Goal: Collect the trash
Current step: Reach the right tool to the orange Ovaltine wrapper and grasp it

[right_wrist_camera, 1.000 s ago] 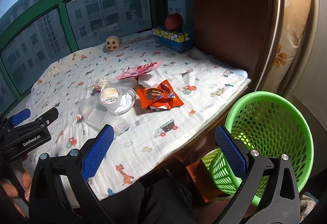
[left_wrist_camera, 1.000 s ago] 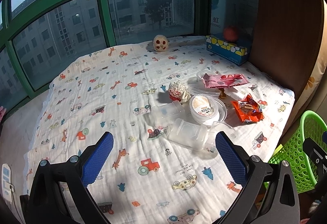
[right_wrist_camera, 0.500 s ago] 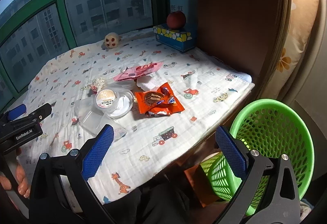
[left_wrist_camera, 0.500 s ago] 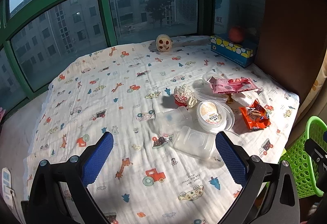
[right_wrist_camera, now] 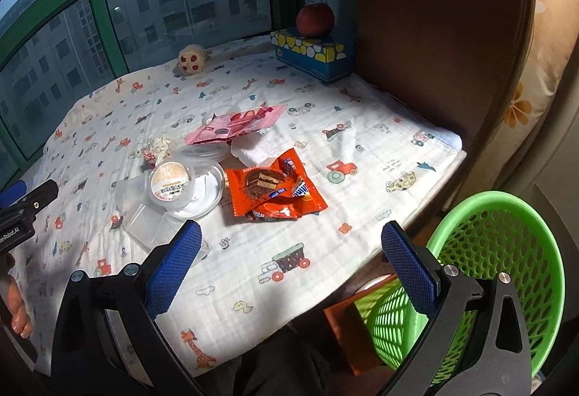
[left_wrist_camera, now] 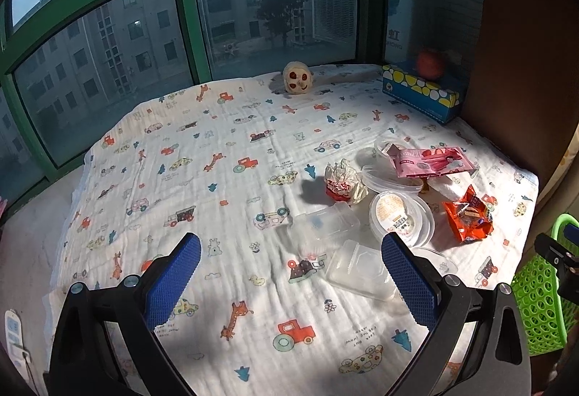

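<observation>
With both the left gripper (left_wrist_camera: pixel 289 273) and right gripper (right_wrist_camera: pixel 291 256) wide open and empty, we'd pinch the light, crinkly orange snack wrapper (right_wrist_camera: pixel 273 191) by a raised fold.

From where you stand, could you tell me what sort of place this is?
Probably a bay-window ledge in an upstairs flat: green-framed windows face apartment blocks, a child's printed blanket covers the ledge, and a green basket stands beside it.
</observation>
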The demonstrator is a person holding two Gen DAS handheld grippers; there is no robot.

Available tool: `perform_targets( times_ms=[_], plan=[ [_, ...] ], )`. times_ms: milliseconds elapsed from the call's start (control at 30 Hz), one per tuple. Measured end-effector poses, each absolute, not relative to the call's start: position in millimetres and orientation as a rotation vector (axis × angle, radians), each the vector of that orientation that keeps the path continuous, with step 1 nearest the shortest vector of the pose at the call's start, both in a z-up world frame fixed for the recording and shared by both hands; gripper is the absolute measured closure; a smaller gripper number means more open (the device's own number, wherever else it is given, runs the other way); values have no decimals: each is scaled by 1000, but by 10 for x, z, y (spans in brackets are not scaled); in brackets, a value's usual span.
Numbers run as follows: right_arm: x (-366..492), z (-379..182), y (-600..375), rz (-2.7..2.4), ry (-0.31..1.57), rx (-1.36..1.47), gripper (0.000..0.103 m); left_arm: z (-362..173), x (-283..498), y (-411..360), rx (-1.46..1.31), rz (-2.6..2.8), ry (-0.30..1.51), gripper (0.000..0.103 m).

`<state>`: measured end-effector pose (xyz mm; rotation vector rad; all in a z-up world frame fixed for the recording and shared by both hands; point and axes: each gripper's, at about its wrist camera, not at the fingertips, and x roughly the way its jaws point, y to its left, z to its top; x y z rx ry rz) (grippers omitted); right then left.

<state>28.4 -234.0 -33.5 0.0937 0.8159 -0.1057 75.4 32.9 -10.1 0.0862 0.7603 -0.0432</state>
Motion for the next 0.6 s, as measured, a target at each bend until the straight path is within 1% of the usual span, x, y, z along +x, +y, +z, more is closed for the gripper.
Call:
perform_targets(
  times_ms=[300, 600],
  plan=[
    [719, -521, -2388, -44, 885, 115, 5, -172, 775, 395, 68, -74, 766, 6],
    [1124, -819, -2383, -9, 976, 89, 5, -353, 732, 282, 74, -170, 790, 6]
  ],
)
